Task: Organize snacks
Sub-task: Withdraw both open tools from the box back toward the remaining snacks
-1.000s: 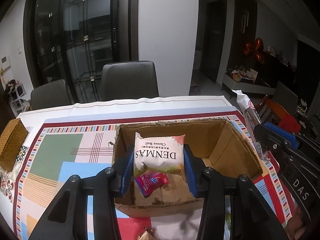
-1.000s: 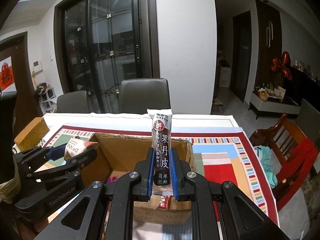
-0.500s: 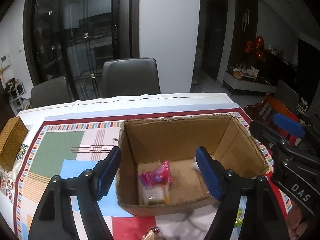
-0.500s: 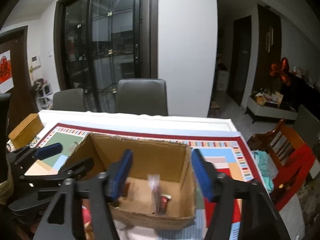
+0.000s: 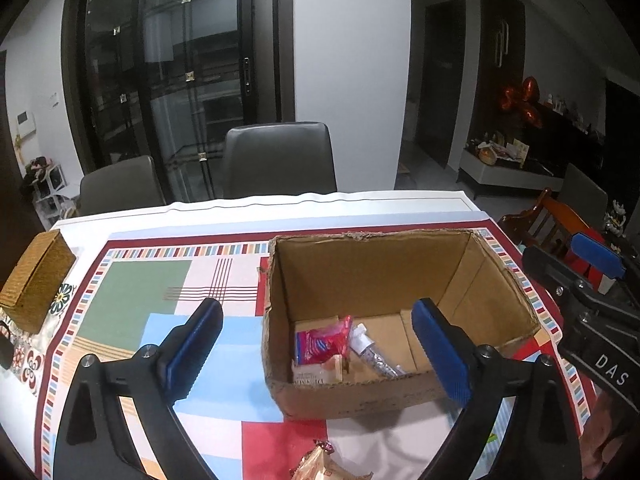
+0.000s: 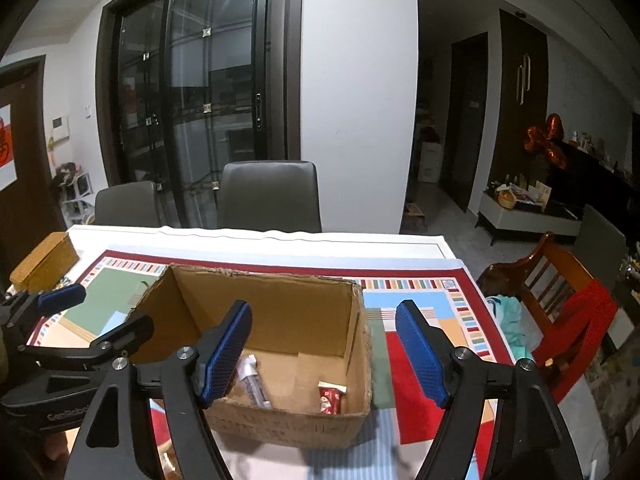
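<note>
In the left wrist view, the left gripper (image 5: pixel 320 344) is seen with its blue fingers (image 5: pixel 442 354) wide apart and opening more. Nothing is held between them. The cardboard box (image 5: pixel 352 396) is seen just past them, on the patterned tablecloth (image 5: pixel 136 296). Inside the box, low on its near left side, a pink snack bag (image 5: pixel 320 344) is seen on top of a white cheese ball pack (image 5: pixel 316 376). A long silver stick pack (image 5: pixel 374 354) is laid just to their right. At the near edge of the table, a brown snack (image 5: pixel 316 466) is seen outside the box. The right gripper (image 5: pixel 592 276) is seen at the far right.

In the right wrist view, the right gripper (image 6: pixel 324 352) is seen over the near side of the box, its fingers (image 6: pixel 224 354) apart and opening, with nothing between them. The stick pack is seen on the box floor, with a small red snack (image 6: pixel 330 396) to its right.

The dropping step looks finished. Next, a snack outside the box must be reached and gripped softly, so it is not crushed.
</note>
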Motion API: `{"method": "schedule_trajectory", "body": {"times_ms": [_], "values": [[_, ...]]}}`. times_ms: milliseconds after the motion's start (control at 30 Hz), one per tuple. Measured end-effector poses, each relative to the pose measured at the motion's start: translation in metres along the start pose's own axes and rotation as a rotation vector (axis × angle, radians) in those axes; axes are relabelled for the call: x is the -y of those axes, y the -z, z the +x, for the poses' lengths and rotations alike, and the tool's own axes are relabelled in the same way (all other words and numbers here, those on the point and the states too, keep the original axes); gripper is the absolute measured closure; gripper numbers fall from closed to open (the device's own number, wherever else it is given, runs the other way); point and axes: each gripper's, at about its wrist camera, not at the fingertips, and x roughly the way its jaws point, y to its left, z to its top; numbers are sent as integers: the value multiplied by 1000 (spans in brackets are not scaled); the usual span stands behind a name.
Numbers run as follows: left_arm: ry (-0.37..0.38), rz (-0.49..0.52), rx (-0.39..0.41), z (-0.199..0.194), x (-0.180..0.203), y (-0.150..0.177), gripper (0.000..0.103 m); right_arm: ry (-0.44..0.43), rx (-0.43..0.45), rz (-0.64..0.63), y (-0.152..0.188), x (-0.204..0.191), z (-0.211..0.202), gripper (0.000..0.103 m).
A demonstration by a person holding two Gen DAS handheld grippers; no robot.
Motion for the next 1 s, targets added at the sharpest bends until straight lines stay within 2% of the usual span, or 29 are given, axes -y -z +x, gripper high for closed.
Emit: {"method": "schedule_trajectory", "body": {"times_ms": [1000], "values": [[-22, 26, 55, -48, -1, 29, 6, -5, 16, 4, 19, -2, -39, 28]]}}
